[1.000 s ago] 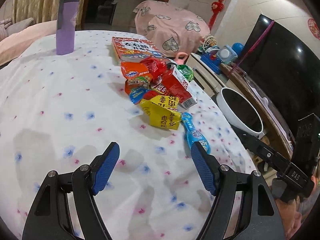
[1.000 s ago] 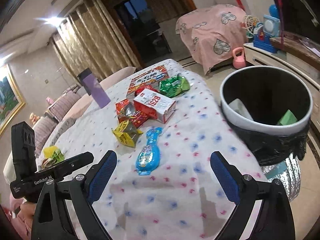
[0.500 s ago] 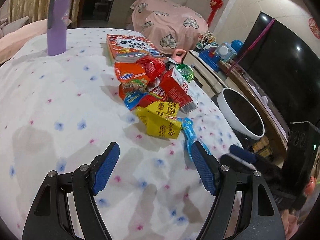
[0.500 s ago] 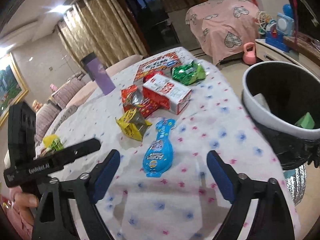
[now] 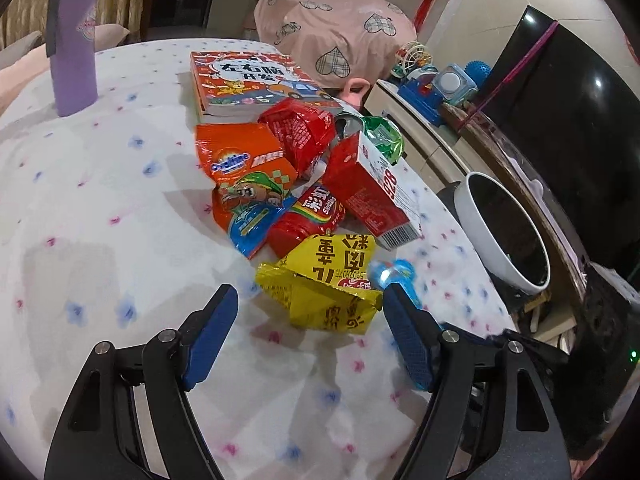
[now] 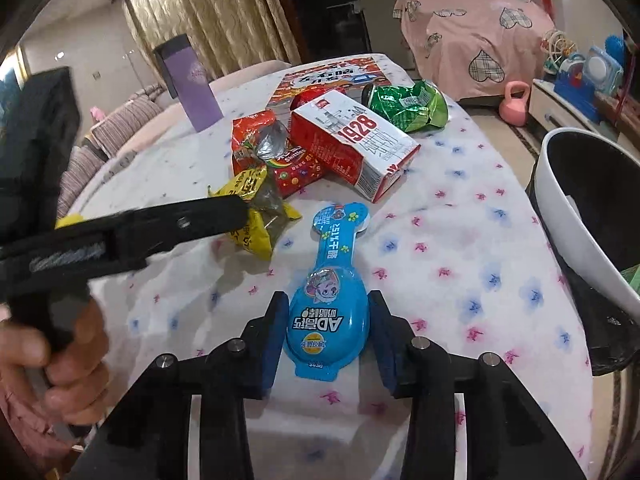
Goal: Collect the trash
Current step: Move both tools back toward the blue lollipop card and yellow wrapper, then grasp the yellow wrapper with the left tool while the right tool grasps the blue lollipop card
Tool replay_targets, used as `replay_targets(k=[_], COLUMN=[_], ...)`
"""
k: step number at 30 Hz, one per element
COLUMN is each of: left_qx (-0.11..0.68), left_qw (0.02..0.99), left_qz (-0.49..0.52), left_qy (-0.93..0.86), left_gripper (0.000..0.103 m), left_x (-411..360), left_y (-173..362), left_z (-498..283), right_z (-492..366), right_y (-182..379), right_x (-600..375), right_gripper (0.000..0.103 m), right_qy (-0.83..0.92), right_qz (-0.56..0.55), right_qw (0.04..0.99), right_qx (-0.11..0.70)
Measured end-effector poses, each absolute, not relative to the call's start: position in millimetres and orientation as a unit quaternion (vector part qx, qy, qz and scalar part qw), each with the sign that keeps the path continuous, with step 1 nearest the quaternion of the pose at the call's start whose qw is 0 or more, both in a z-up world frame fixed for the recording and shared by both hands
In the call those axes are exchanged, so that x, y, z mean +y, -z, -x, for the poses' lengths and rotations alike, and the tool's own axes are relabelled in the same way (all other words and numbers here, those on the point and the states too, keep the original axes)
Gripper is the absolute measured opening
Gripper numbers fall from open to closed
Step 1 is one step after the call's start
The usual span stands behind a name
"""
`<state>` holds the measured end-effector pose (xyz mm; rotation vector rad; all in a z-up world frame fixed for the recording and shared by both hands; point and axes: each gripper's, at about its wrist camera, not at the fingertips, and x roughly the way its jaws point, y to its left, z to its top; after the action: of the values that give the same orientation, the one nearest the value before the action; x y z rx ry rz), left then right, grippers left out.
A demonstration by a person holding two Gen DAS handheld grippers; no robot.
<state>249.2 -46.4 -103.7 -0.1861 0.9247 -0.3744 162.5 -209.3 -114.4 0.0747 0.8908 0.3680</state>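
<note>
A pile of snack wrappers lies on the white flowered tablecloth (image 5: 120,240). My left gripper (image 5: 310,300) is open just above the cloth, its tips on either side of the near end of a crumpled yellow packet (image 5: 328,280) without touching it. My right gripper (image 6: 328,316) is closing on the round end of a blue spoon-shaped packet (image 6: 332,280), which lies flat on the cloth, and both pads meet its sides. Behind it sit a red and white carton (image 6: 352,144), a red Skittles bag (image 5: 308,220), an orange packet (image 5: 244,168) and a crushed green can (image 6: 408,106).
A white bin (image 6: 560,208) with a black liner stands off the table's right edge. A purple flask (image 5: 72,48) and a picture book (image 5: 248,76) stand at the far side of the table. The left gripper's body and the hand (image 6: 60,352) holding it cross the right wrist view.
Both grippers have moved forward and down toward the pile. The right jaws have gone from wide open to closed against the blue packet. The left jaws have stayed open.
</note>
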Motion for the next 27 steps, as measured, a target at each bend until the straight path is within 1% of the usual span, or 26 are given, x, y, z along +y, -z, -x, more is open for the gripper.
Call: replay_targets(k=[2,4,8,12,14,15,16,17,25,26,27], left_qx=[0.442,0.448,0.444,0.438,0.436,0.435,0.438,0.439,0.434,0.434,0.434], left_qw=[0.874,0.869,0.872,0.872,0.873,0.872,0.87,0.867,0.869,0.869,0.869], left_qz=[0.087,0.085,0.072,0.085,0.088,0.087,0.088,0.089,0.075,0.074,0.072], left_qy=[0.182,0.192,0.195,0.199,0.202,0.206,0.211,0.216,0.227,0.226,0.225], left_gripper=[0.071,0.048,0.044,0.041,0.036,0.017,0.009,0.009,0.009,0.009,0.009], left_x=[-48,-51,-57,-54,-54,-56,-57,-60,-69,-70,-70], left_y=[105,109,111,106,103,101,100,99,94,94,95], left_z=[-251,-253,-249,-242,-236,-230,-228,-225,-200,-199,-198], right_z=[-160,-155,-149,-145,-142,-140,-139,-137,-133,-134,-136], right_y=[114,112,110,107,106,104,102,101,100,101,102], right_x=[-216,-226,-251,-267,-270,-272,-273,-276,-283,-282,-282], right_gripper=[0.04,0.04,0.039,0.038,0.038,0.034,0.013,0.015,0.015,0.016,0.02], right_qy=[-0.174,-0.167,-0.146,-0.139,-0.137,-0.137,-0.138,-0.141,-0.143,-0.152,-0.162], right_qz=[-0.037,-0.046,-0.073,-0.099,-0.103,-0.107,-0.109,-0.118,-0.121,-0.122,-0.131], right_qw=[0.886,0.888,0.892,0.894,0.896,0.897,0.897,0.898,0.897,0.893,0.889], right_qx=[0.428,0.426,0.42,0.414,0.41,0.407,0.405,0.401,0.401,0.405,0.408])
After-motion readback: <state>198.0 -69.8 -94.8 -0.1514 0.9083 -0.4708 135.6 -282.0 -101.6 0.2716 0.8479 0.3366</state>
